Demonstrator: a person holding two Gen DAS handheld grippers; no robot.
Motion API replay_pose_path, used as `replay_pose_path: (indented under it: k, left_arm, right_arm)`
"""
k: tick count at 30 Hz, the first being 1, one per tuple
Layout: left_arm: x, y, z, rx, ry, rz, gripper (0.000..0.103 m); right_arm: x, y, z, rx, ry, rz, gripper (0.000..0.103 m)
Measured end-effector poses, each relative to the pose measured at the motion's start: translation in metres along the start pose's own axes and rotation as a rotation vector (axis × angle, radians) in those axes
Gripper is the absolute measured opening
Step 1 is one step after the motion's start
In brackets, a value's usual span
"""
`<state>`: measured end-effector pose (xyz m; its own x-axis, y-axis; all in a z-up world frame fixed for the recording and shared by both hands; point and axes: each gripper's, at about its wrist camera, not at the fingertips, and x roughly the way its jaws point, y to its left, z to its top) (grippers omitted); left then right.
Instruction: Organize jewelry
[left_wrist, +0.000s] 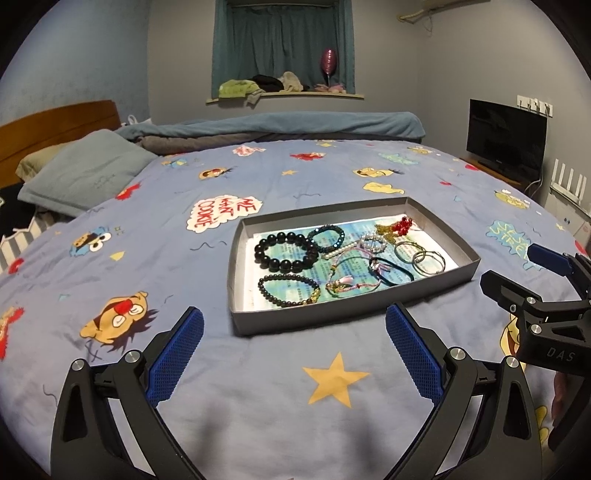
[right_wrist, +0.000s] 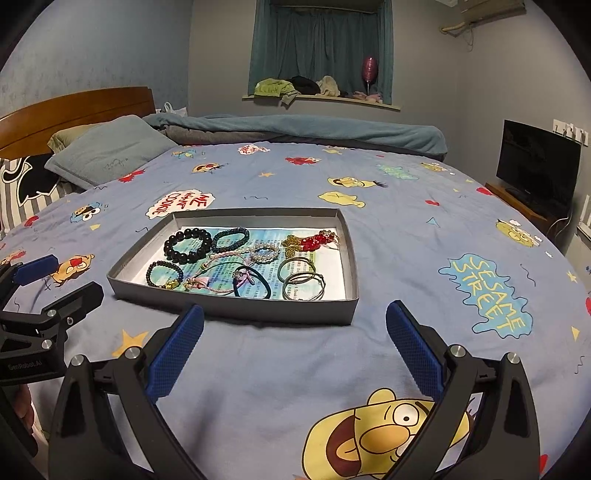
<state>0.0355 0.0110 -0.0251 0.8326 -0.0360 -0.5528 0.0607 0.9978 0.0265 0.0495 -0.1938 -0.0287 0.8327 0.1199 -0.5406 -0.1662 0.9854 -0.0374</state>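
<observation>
Nearest in the left wrist view, the left gripper hovers over the cartoon bedspread with its blue pads wide apart and nothing between them. The right gripper is likewise spread and empty in its own view. Each camera catches the other tool at its frame edge: the right gripper enters from the right of the left view, the left gripper from the left of the right view, both cut off by the border.

Just beyond the fingertips sits the shallow grey tray, resting on the bedspread, with the jewelry inside on a printed paper liner. The left view shows the large black bead bracelet and the smaller dark bead bracelet closest; the right view brings the metal bangles and the red bead piece nearer. The tangle of cords and pearls in the middle is hard to separate into single items.

Farther back lie a grey pillow, a rolled blue blanket, a wooden headboard, a dark television, and a curtained window ledge piled with cloths.
</observation>
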Motion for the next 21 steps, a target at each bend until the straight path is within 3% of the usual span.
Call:
replay_pose_path:
  k: [21]
  left_arm:
    - [-0.0010, -0.0009, 0.0002, 0.003, -0.002, -0.016, 0.098]
  right_arm:
    - [-0.0022, 0.0013, -0.0018, -0.010, -0.002, -0.005, 0.097]
